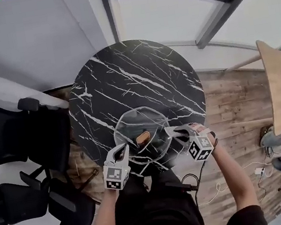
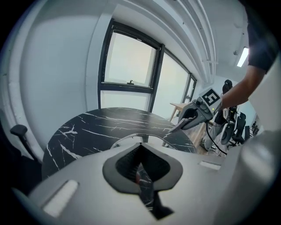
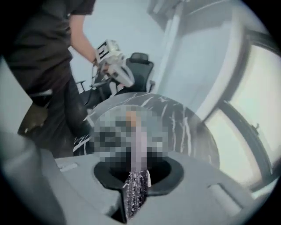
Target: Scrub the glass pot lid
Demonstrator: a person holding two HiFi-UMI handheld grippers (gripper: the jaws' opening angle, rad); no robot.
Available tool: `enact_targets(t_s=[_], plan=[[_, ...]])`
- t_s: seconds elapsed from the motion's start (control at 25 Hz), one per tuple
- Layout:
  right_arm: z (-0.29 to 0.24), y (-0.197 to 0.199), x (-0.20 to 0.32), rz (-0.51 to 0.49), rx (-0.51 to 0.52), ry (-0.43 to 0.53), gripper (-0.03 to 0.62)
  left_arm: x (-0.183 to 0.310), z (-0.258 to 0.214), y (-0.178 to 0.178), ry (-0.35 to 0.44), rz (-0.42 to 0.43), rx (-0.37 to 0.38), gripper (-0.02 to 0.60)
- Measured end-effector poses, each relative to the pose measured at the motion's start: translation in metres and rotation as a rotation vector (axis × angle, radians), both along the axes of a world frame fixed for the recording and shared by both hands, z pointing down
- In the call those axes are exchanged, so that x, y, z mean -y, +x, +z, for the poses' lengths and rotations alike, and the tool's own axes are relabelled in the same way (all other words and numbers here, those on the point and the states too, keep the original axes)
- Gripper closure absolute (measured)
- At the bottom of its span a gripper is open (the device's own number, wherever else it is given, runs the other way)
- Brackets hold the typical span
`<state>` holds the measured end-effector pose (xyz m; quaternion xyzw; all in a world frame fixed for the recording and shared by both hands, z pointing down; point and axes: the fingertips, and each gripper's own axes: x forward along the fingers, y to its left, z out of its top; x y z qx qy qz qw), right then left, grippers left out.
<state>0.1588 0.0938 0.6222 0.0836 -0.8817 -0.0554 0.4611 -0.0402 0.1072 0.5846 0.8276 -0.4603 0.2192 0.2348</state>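
Looking straight down now: closest to me are two bare forearms (image 1: 231, 174), elbows in, reaching forward on either side of a dark torso. The only print on show is the black-and-white square markers on the left cube (image 1: 117, 175) and the right cube (image 1: 200, 148); they are patterns, not words.

The left gripper (image 1: 121, 150) points forward and down with its tips at the left rim of the lid (image 1: 136, 120). In the left gripper view its jaws are closed on that clear rim, with the glass edge pinched between the pads.

The right gripper (image 1: 173, 130) comes in from the right and angles inward, its cube tipped up and outward. Its jaws are clamped together on a thin, dark, speckled pad (image 3: 136, 189) that sticks out past them. The tips sit at the lid's right rim, but I can't tell whether the pad touches glass.

The lid is clear glass with an orange-brown knob (image 1: 143, 136) at its centre. It sits between the two grippers, over the near edge of the table (image 1: 134, 73). I can't tell whether it rests on the top.

The table is round, black marble with white veins. Black chairs (image 1: 11, 136) stand off to the left. To the right are a wood floor (image 1: 233, 93) and the edge of a pale desk (image 1: 280, 86). Farthest out is a dark-framed window (image 1: 167, 14).
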Motion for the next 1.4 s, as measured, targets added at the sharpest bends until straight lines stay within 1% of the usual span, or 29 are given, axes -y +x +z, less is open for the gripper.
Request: enact_targets(t_s=[0.04, 0.12, 0.2, 0.32, 0.4, 0.44, 0.6, 0.68, 0.76, 0.84, 0.96, 1.08, 1.4], plan=[[-0.019, -0.008, 0.014, 0.104, 0.079, 0.009, 0.516, 0.005, -0.008, -0.001, 0.019, -0.009, -0.002, 0.580], [-0.063, -0.024, 0.040, 0.302, 0.274, 0.011, 0.516, 0.017, -0.032, -0.004, 0.082, -0.049, -0.019, 0.580], [-0.111, -0.036, 0.058, 0.457, 0.468, -0.001, 0.514, 0.030, -0.066, -0.010, 0.165, -0.101, -0.040, 0.580], [-0.177, -0.046, 0.063, 0.616, 0.704, -0.040, 0.514, 0.035, -0.122, -0.018, 0.273, -0.145, -0.056, 0.580], [-0.217, -0.050, 0.057, 0.678, 0.808, -0.029, 0.514, 0.030, -0.152, -0.024, 0.324, -0.161, -0.061, 0.580], [-0.233, -0.052, 0.053, 0.694, 0.834, -0.006, 0.514, 0.028, -0.164, -0.026, 0.344, -0.167, -0.065, 0.580], [-0.278, -0.056, 0.033, 0.708, 0.894, 0.090, 0.513, 0.018, -0.199, -0.028, 0.401, -0.188, -0.089, 0.580], [-0.290, -0.054, 0.019, 0.748, 0.940, 0.146, 0.513, 0.008, -0.213, -0.027, 0.451, -0.188, -0.074, 0.580], [-0.290, -0.050, 0.003, 0.807, 0.958, 0.193, 0.513, -0.003, -0.215, -0.024, 0.482, -0.187, -0.048, 0.580], [-0.278, -0.049, -0.010, 0.857, 0.954, 0.193, 0.513, -0.011, -0.203, -0.018, 0.461, -0.192, -0.047, 0.580], [-0.261, -0.052, -0.018, 0.877, 0.941, 0.141, 0.513, -0.018, -0.184, -0.010, 0.404, -0.192, -0.085, 0.580], [-0.256, -0.052, -0.016, 0.883, 0.951, 0.116, 0.513, -0.012, -0.185, -0.008, 0.405, -0.180, -0.103, 0.580], [-0.257, -0.059, -0.014, 0.884, 0.938, 0.135, 0.517, 0.005, -0.198, -0.007, 0.397, -0.182, -0.167, 0.580]])
